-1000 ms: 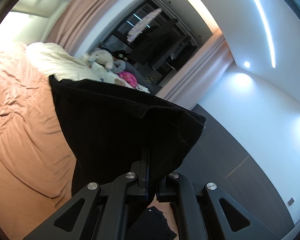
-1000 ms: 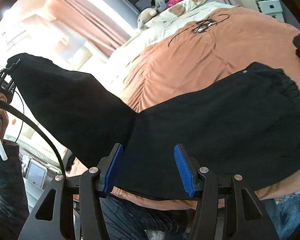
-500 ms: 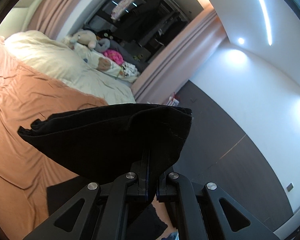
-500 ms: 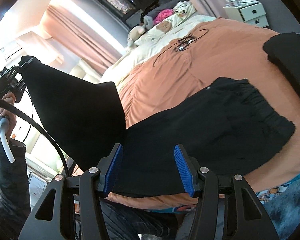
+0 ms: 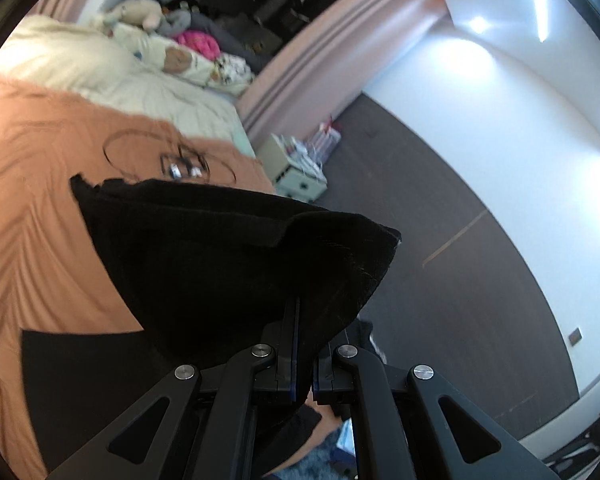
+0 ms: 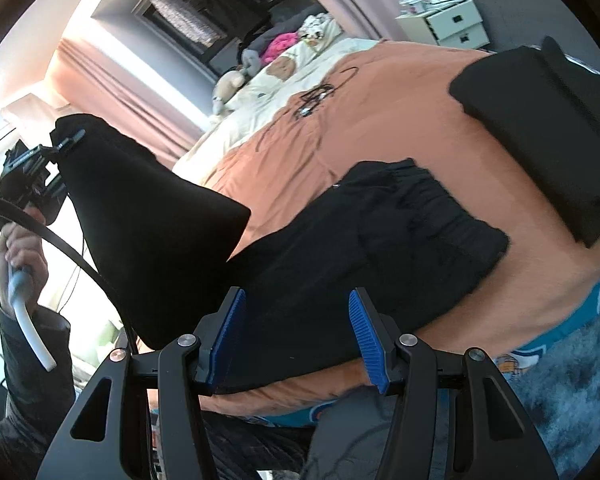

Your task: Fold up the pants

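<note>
Bed-top folding of a pair of black pants (image 6: 380,240), shown at the carry-over of the leg end. The left gripper (image 5: 304,344) is pinched fully together on the hem end of the pants, which drapes from its fingertips in a raised peak above the orange bedspread (image 5: 40,240); in the right wrist view the same gripper (image 6: 66,142) appears at the left, with the person's hand (image 6: 18,248) on its handle. The rest of the garment lies flat on the bedspread, its gathered elastic waistband (image 6: 452,216) toward the right and a lower edge close to the near side of the bed. The right gripper (image 6: 296,332) stands about half open just above the flat part and holds nothing; its blue pads (image 6: 230,332) do not press the cloth.

The step in hand appears to be laying the lifted leg end over onto the waist half. To do it well, the hem should travel low and taut toward the waistband, so that the crease forms straight across the legs, and should be set down with edges matched before release. The free right gripper can steady the flat layer near the intended crease. A second dark folded garment (image 6: 540,120) lies apart to the right and should stay undisturbed, as should the black cable (image 6: 320,96) farther up the bed.
</note>
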Motion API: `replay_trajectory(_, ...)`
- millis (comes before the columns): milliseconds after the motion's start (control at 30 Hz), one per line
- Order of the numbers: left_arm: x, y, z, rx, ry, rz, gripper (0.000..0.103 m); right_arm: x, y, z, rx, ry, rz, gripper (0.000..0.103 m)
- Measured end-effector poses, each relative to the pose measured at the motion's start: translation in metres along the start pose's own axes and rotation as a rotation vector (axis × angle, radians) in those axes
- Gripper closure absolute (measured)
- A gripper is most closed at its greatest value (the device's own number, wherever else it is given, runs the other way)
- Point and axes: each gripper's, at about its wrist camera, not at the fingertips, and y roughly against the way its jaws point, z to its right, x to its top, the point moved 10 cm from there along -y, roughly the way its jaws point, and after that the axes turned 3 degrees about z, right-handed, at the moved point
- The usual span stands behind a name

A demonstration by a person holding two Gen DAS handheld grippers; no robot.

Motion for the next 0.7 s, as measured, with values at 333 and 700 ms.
replay_trajectory(333,-0.082,-0.079,0.004,-0.059,0.01,-0.175,0.1,-0.008,0.026,0.013,-0.072,-0.051,0.008,0.051)
replay_trajectory(700,-0.19,-0.15,0.021,-0.099,-0.018,-0.466,0.087,-0.013,0.053,0.014,-0.138,-0.072,0.015,0.051)
